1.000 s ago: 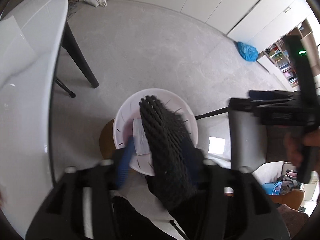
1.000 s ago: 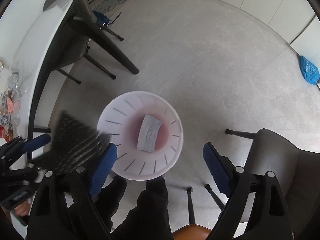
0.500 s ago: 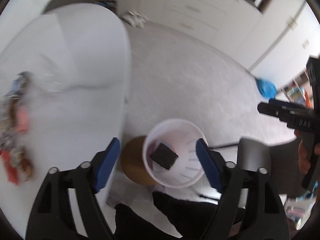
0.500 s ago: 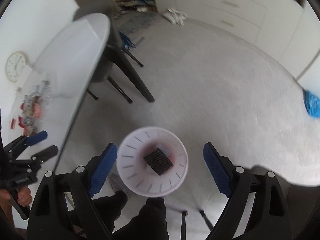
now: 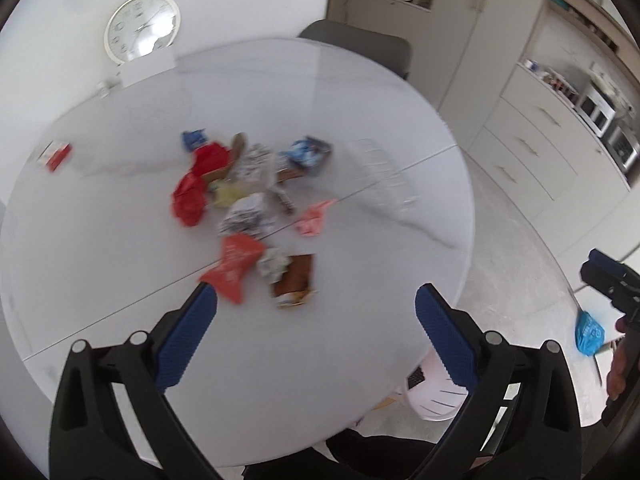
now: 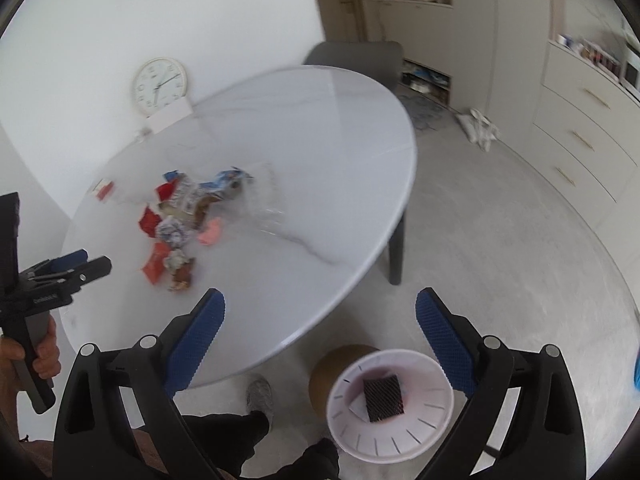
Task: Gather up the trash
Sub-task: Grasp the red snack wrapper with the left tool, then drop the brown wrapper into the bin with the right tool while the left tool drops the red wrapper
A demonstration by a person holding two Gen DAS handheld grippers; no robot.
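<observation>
Trash, a loose heap of crumpled wrappers [image 5: 244, 208] in red, silver, blue and pink, sits near the middle of the round white marble-look table [image 5: 360, 92], all a bit smeared by motion blur. Closest to us lie a red foil wrapper [image 5: 234, 266] and a brown torn packet [image 5: 296, 280], side by side. Left gripper [image 5: 316, 320] hangs over the table's near part, blue-padded jaws spread wide, nothing between them. Right gripper [image 6: 320, 322] is out past the table edge, over the floor, jaws just as wide and empty too. Down below it, beside the table, stands the white slotted plastic bin [image 6: 424, 440], and inside rests a black mesh foam piece [image 6: 383, 397] on a white scrap. Round white wall clock [image 5: 140, 32] leans at the far side.
</observation>
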